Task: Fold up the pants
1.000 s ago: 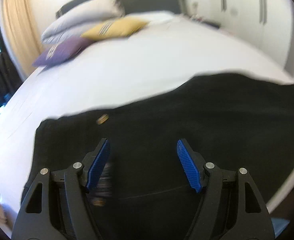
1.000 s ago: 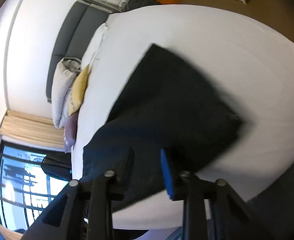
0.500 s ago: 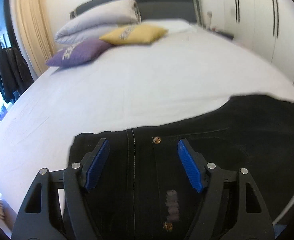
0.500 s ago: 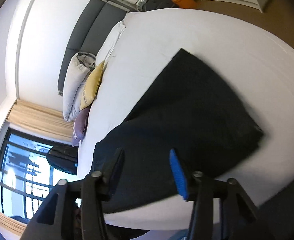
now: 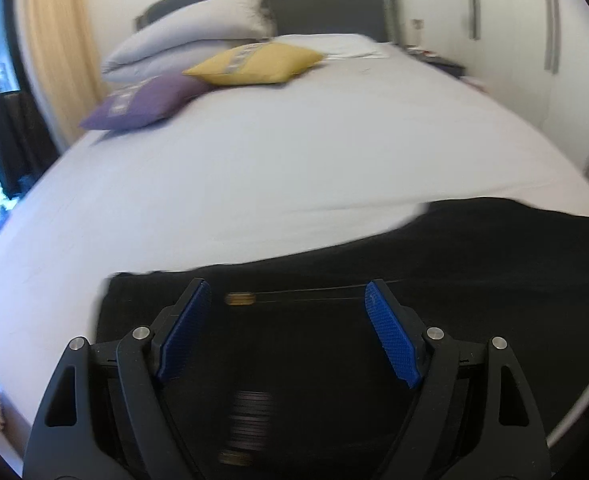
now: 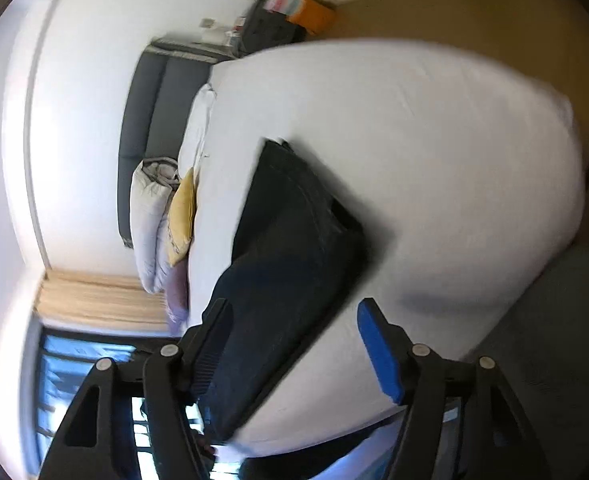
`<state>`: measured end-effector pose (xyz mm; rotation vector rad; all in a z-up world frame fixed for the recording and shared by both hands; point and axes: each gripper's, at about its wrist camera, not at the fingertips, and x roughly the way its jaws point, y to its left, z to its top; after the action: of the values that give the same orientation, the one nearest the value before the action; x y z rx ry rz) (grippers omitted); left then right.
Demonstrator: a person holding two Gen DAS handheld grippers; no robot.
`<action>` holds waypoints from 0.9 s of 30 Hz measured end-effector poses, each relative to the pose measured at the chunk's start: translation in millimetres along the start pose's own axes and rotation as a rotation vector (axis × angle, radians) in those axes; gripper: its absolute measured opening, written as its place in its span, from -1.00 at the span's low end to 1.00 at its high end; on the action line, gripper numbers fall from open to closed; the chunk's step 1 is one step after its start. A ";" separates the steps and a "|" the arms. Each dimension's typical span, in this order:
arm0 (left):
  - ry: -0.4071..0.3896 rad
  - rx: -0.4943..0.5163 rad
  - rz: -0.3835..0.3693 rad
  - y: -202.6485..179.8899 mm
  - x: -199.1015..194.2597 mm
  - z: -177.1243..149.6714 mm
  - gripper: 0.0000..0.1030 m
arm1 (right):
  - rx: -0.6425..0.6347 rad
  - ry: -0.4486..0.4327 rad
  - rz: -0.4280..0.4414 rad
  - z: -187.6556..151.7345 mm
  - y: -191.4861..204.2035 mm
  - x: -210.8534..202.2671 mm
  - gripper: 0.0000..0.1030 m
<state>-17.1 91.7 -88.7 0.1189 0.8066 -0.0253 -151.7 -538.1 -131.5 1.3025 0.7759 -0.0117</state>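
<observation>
White bedsheet (image 5: 294,160) fills the view, black pants (image 6: 294,240) lying flat near its foot edge. Both let go: left gripper (image 5: 286,312) and right gripper (image 6: 294,332) spreading wider, nothing pinched, pulling away. That fold looks laid down.

White bed (image 5: 294,168), grey headboard (image 5: 326,16), beige curtain (image 5: 60,48), bright window (image 6: 78,364)

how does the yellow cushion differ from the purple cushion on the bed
The yellow cushion lies farther up the bed, by the stacked grey pillows; the purple cushion lies nearer the camera and closer to the bed's left edge. The yellow cushion's corner overlaps the purple one. Both lie flat with a pale patterned band.
</observation>
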 end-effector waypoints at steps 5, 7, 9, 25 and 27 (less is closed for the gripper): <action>-0.002 0.076 -0.116 -94.3 -22.5 1.3 0.55 | 0.083 -0.050 0.035 -7.3 -9.0 26.9 0.67; 0.012 0.083 -0.160 -126.0 -22.7 7.0 0.55 | 0.099 -0.062 0.062 -5.1 -7.0 29.5 0.77; 0.034 0.106 -0.210 -182.7 -4.8 19.1 0.55 | 0.115 -0.085 0.065 -3.4 -4.2 30.1 0.78; 0.081 0.143 -0.331 -273.0 -3.7 12.8 0.55 | 0.176 -0.130 0.284 12.6 -4.6 60.0 0.11; 0.071 0.147 -0.330 -266.2 -10.5 10.5 0.55 | 0.219 -0.144 0.288 13.4 -13.8 63.2 -0.18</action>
<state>-34.9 -174.1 -99.6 0.1246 0.8883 -0.3938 -103.2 -528.1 -175.3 1.5947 0.4680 0.0409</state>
